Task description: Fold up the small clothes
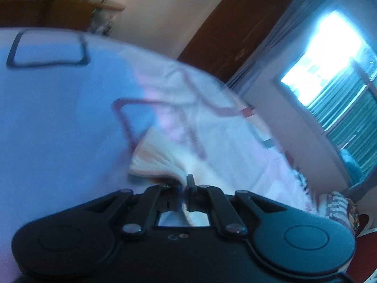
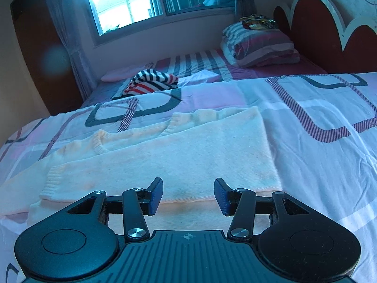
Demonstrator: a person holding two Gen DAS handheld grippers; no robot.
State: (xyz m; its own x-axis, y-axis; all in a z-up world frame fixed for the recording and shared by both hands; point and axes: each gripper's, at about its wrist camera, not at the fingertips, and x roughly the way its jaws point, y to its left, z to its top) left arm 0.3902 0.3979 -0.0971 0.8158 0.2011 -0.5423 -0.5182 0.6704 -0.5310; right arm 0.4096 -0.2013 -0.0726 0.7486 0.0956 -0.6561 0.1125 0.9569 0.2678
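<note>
The bed, spread with a white-and-pink sheet (image 2: pixel 318 141) printed with grey and striped maroon squares, fills most of both views. Behind it at 1 o'clock in the right wrist view stands a dark red scalloped headboard with white edging (image 2: pixel 313 21), and at 11 o'clock a bright window with pale curtains (image 2: pixel 122 0).

The cream ribbed-knit sweater (image 2: pixel 179 151) lies flat on the sheet in the middle of the right wrist view, its V-neck at about 10 o'clock from the centre and its near hem running just ahead of the gripper fingers. In the left wrist view, which is blurred, an edge of the same cream knit (image 1: pixel 157 162) rises off the sheet toward the gripper.

At 1 o'clock, against the headboard, sits a folded striped pink, grey and white blanket (image 2: pixel 259 44). At 11 o'clock, well apart from the sweater, lies a bunched garment striped in navy, white and red (image 2: pixel 150 82).

The right gripper (image 2: pixel 188 195), black with blue pads, hovers at 6 o'clock with its jaws spread wide over the sweater's near hem, nothing between them. The left gripper (image 1: pixel 182 188), also black, has its jaws pressed together on the sweater's edge, pinching a fold of cream knit at 6 o'clock.
</note>
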